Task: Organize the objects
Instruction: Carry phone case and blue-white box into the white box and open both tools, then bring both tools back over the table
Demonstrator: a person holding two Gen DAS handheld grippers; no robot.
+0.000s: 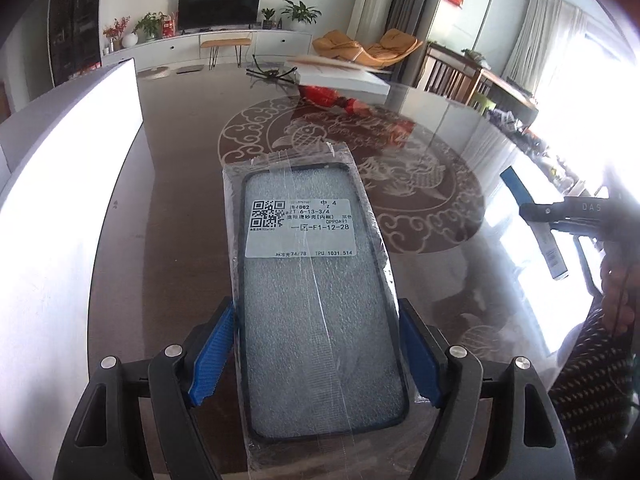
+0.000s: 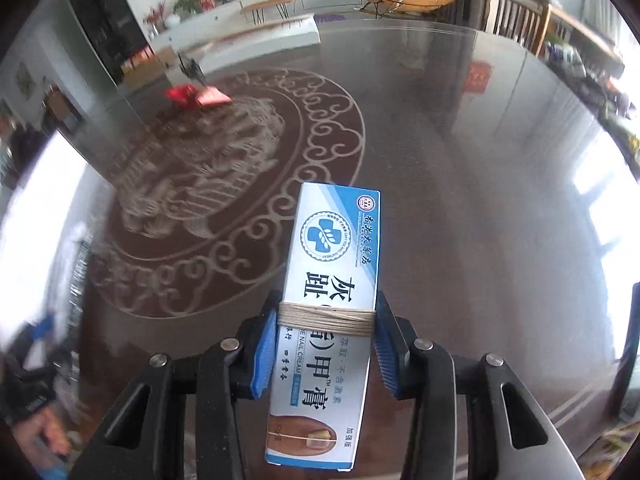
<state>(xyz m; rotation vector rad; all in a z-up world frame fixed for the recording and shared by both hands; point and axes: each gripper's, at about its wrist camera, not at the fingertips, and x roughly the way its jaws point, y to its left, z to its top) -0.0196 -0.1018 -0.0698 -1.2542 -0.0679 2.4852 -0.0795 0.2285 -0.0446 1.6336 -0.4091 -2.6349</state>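
Observation:
My left gripper point(image 1: 316, 308) is shut on a phone case point(image 1: 316, 280) in a clear plastic bag with a white barcode label; the blue pads point(image 1: 212, 352) press on its long sides. The case hangs tilted over the round glass table point(image 1: 180, 160). My right gripper point(image 2: 326, 300) is shut on a blue-and-white nail cream box point(image 2: 332, 280) bound with beige string, and its pads point(image 2: 264, 348) press on the box at the string. In the left wrist view the right gripper point(image 1: 560, 216) shows at the right edge, carrying that box point(image 1: 536, 220) above the table.
A flat white box point(image 1: 340, 76) lies at the table's far side, with red packets point(image 1: 332, 98) in front of it and black glasses point(image 1: 268, 74) beside it. A tall white panel point(image 1: 72, 152) stands at the left. A patterned sleeve point(image 1: 592, 380) is at the right.

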